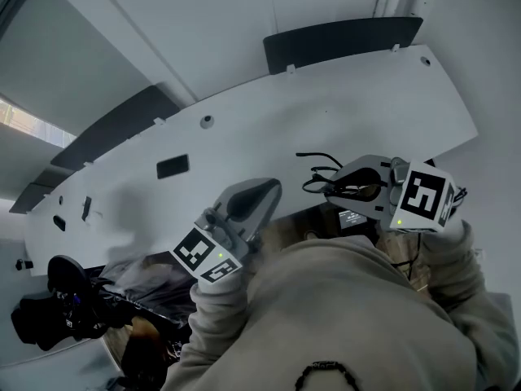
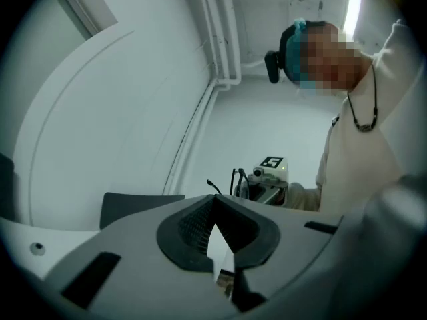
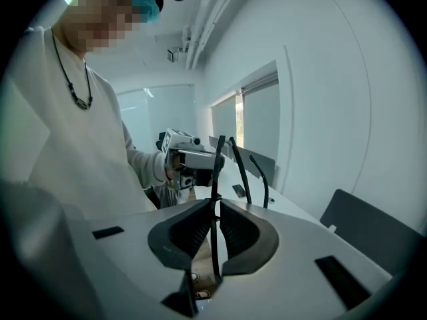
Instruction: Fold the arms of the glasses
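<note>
Black-framed glasses (image 1: 330, 179) hang above the white desk (image 1: 326, 104), with my right gripper (image 1: 346, 187) shut on them. In the right gripper view the frame (image 3: 215, 179) stands upright between the jaws, pinched thin edge-on. Both arms (image 3: 239, 165) stick out past the tips, unfolded. My left gripper (image 1: 271, 191) is to the left of the glasses and apart from them, shut with nothing between its pads (image 2: 200, 227). From the left gripper view the glasses (image 2: 240, 182) show beyond the tips, in front of the right gripper's marker cube (image 2: 271, 163).
Two dark chair backs (image 1: 342, 39) (image 1: 122, 125) stand at the desk's far edge. A small black block (image 1: 172, 166) lies on the desk at the left. Black gear (image 1: 49, 308) sits low at the left. My pale sleeves (image 1: 366, 316) fill the near side.
</note>
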Motion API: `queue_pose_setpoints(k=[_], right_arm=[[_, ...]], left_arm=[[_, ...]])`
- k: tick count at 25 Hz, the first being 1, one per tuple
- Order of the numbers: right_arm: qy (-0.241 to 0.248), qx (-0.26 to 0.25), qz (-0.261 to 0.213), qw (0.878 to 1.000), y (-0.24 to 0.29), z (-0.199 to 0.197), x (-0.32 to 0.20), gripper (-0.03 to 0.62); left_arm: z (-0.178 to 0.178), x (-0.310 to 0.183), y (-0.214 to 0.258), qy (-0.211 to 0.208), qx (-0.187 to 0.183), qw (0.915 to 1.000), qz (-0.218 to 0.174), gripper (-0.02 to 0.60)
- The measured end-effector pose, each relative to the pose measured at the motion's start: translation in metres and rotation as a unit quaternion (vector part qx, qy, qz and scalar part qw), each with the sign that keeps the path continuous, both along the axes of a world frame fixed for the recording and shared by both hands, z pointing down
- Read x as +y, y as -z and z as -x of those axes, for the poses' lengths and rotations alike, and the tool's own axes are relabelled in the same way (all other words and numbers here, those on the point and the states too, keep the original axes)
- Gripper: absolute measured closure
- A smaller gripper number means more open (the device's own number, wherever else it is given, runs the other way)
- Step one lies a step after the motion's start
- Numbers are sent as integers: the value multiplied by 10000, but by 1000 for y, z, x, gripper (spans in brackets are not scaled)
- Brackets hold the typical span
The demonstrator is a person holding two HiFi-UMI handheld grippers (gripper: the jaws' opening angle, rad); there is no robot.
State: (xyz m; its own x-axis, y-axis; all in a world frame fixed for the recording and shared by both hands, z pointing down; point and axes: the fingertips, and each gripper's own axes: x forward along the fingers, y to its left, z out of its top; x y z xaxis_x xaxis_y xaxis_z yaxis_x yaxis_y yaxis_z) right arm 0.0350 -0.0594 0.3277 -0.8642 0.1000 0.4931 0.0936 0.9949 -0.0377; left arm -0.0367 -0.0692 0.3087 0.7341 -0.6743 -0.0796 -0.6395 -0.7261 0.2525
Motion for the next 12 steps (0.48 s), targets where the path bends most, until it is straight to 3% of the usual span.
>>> queue_pose_setpoints(k=[4,12], right_arm=[[-270,294,-184,9990,-15,5,-21,536],[-491,489,-241,9973,-22,20,-43,536]], left_arm=[[4,-7,-23,132,-554,9981,224,575],[15,-20,-26,119,-492,9984,268,575]])
